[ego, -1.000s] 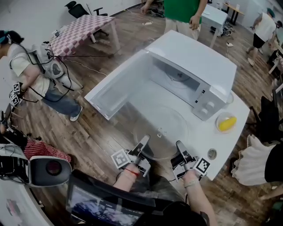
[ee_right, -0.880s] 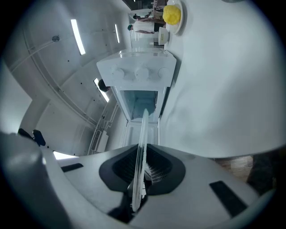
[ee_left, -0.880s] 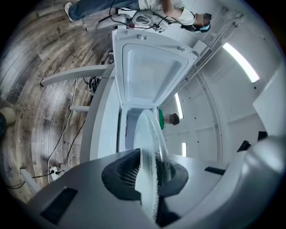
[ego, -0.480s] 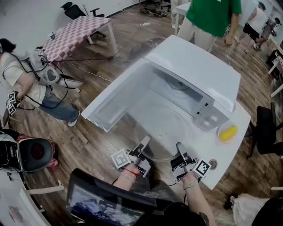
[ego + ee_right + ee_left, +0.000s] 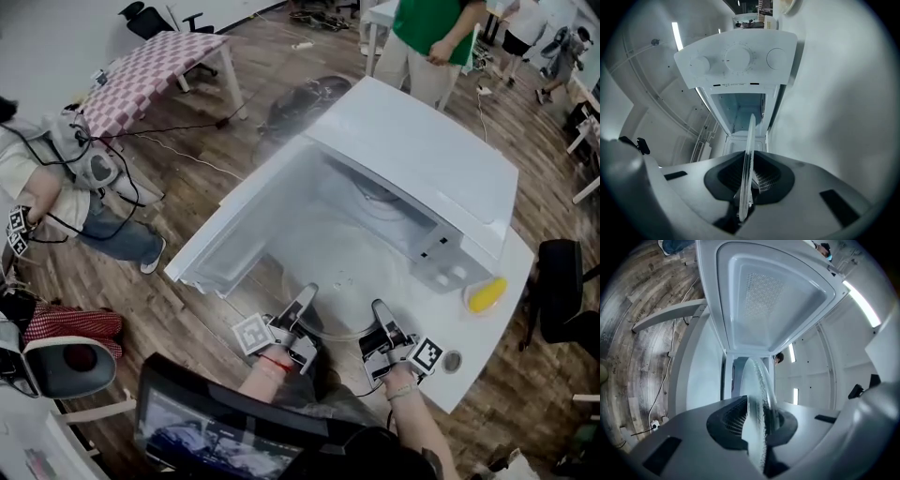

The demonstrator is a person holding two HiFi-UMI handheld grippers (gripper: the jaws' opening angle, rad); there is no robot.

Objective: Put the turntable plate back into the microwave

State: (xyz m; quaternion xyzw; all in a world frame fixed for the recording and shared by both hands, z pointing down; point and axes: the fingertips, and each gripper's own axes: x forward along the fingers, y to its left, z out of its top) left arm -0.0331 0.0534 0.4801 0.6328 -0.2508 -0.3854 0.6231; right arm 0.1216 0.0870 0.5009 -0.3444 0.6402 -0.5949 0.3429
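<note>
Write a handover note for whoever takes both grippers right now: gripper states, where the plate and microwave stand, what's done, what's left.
Left gripper: shut on the near-left rim of the glass turntable plate.
Right gripper: shut on the plate's near-right rim.
Microwave: on the white table, with its door swung open to the left and its cavity open toward you.
Done: the plate is lifted and held in front of the opening.
Left: slide the plate into the cavity, seat it on the floor, open both grippers and pull back.
</note>
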